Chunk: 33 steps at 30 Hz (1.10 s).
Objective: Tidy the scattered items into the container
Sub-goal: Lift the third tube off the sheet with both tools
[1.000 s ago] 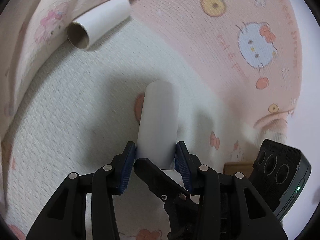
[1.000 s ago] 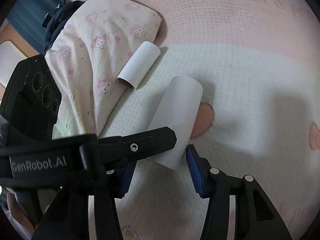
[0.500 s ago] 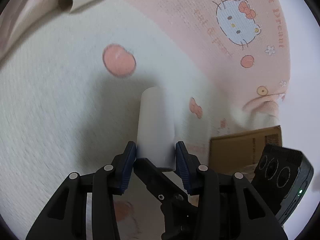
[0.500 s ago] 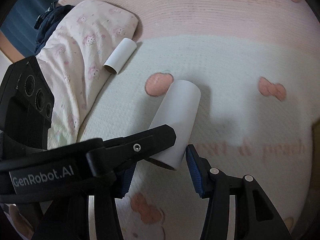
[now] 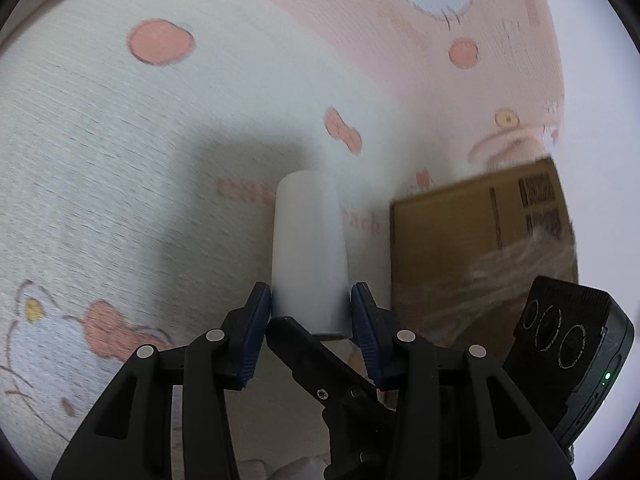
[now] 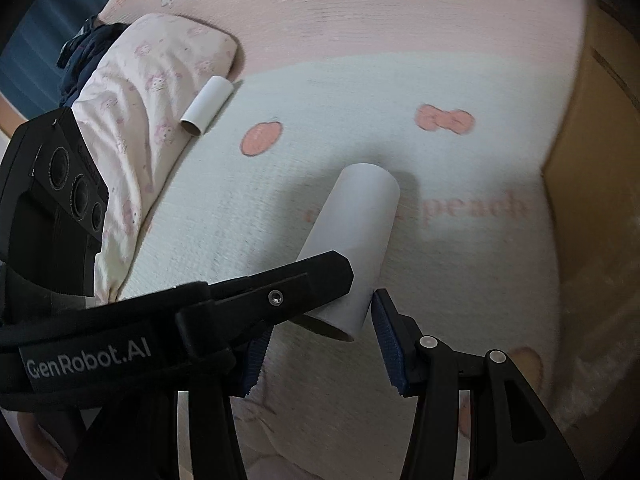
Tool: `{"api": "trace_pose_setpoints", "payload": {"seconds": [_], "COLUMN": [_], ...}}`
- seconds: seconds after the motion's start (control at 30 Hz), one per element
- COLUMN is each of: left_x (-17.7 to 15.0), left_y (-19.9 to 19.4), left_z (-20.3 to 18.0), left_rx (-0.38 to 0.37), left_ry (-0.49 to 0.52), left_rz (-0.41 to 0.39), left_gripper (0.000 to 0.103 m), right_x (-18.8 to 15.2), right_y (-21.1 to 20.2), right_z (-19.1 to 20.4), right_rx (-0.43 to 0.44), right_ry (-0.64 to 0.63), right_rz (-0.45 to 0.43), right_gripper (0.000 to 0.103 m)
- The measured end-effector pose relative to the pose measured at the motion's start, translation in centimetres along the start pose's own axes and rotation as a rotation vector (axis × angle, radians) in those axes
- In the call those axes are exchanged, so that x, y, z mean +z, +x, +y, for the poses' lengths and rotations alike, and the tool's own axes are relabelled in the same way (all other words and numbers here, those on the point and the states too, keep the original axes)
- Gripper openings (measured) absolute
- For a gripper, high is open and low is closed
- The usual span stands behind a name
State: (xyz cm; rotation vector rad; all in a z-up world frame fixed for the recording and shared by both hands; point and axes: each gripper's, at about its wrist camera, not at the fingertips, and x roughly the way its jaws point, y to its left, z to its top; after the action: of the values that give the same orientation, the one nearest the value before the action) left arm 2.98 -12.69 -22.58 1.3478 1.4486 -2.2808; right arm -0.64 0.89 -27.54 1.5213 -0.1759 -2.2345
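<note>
While both grippers hang over the bed, this is what stands out:
Held tube: a plain white cardboard tube (image 5: 308,246), smooth and unmarked, with its brown inside showing at the near open end (image 6: 352,252); it is up off the blanket (image 6: 400,96).
Left gripper: the left gripper (image 5: 311,308) pinches the tube's near end between its blue pads (image 5: 256,328), the tube pointing away along the fingers.
Right gripper: the right gripper (image 6: 320,344) sits just beside the same tube with its pads spread wider than the tube; from here I cannot tell whether either pad touches it.
Second tube: another white tube (image 6: 207,105) lies far left on the blanket, against the pillow (image 6: 136,92).
Container: a brown cardboard box (image 5: 480,248) stands at the right, near the held tube, with clear plastic film over its near part.
Bedding: cream and pink, printed with cat faces, bows and dots.
</note>
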Motion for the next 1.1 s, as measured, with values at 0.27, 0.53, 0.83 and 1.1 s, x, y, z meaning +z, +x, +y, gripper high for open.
{"api": "trace_pose_setpoints", "payload": {"seconds": [0.27,0.53,0.83,1.1], "left_x": [0.6,2.2,2.9,2.3], "left_y": [0.5,0.8,2.7,1.8], "left_z": [-0.9,-0.3,-0.7,-1.0], "left_rx": [0.0,0.012,0.037,0.043], "left_ry": [0.035,0.046,0.111,0.123], "left_rz": [0.052,0.036,0.09,0.072], "left_gripper": [0.048,0.048,0.046,0.045], "right_x": [-0.4,0.6,1.4,1.5], "right_y": [-0.6,0.1,1.6,1.1], "right_z": [-1.4,-2.0,-1.7,-1.5], "right_rx": [-0.027,-0.031,-0.013,-0.022], "right_ry": [-0.001,0.072,0.058,0.047], "right_rz": [0.015,0.008,0.061,0.047], "right_gripper": [0.049,0.054,0.052,0.042]}}
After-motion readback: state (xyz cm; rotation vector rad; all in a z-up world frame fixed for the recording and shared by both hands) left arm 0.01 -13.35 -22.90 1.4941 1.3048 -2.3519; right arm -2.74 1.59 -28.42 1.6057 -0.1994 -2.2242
